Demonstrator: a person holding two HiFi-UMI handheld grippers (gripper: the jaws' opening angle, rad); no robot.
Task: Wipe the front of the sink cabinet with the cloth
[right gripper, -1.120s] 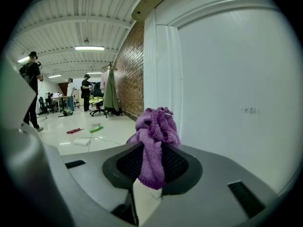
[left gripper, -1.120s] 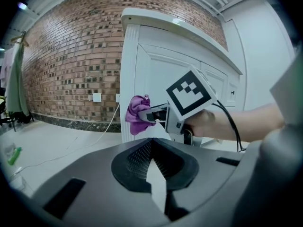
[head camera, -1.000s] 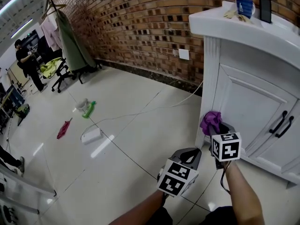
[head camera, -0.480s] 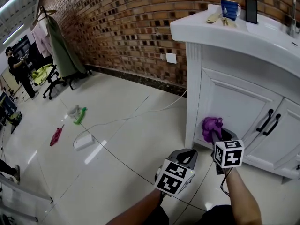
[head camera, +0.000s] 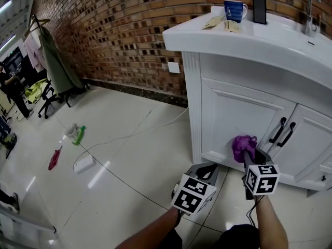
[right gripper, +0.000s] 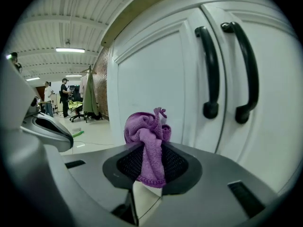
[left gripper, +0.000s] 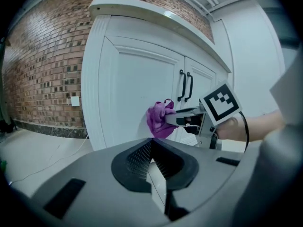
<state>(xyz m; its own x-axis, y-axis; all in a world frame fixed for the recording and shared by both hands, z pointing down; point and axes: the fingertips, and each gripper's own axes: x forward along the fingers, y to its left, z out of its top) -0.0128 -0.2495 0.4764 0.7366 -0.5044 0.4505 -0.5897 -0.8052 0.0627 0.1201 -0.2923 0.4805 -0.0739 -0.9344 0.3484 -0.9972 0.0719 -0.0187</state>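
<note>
A white sink cabinet [head camera: 244,108] stands against the brick wall, with two doors and black handles [head camera: 282,131]. My right gripper [head camera: 248,157] is shut on a bunched purple cloth [head camera: 243,146], which is pressed low against the left door. In the right gripper view the cloth [right gripper: 147,145] sticks up from between the jaws, with the door panel [right gripper: 156,74] right behind it. My left gripper [head camera: 203,174] hangs shut and holds nothing, to the left of the right one, above the floor. From the left gripper view, the cloth [left gripper: 160,119] touches the left door [left gripper: 137,89].
On the counter stand a blue mug [head camera: 234,9], a dark phone [head camera: 259,9] and a tap [head camera: 310,4]. A white cable [head camera: 135,131] runs across the tiled floor. A white box [head camera: 83,163], a green bottle [head camera: 78,135] and a red rag [head camera: 54,158] lie at left. Chairs and people are far back.
The right gripper and cloth have moved right along the cabinet, from its left corner post onto the lower part of the left door. The head view has swung toward the cabinet front.
</note>
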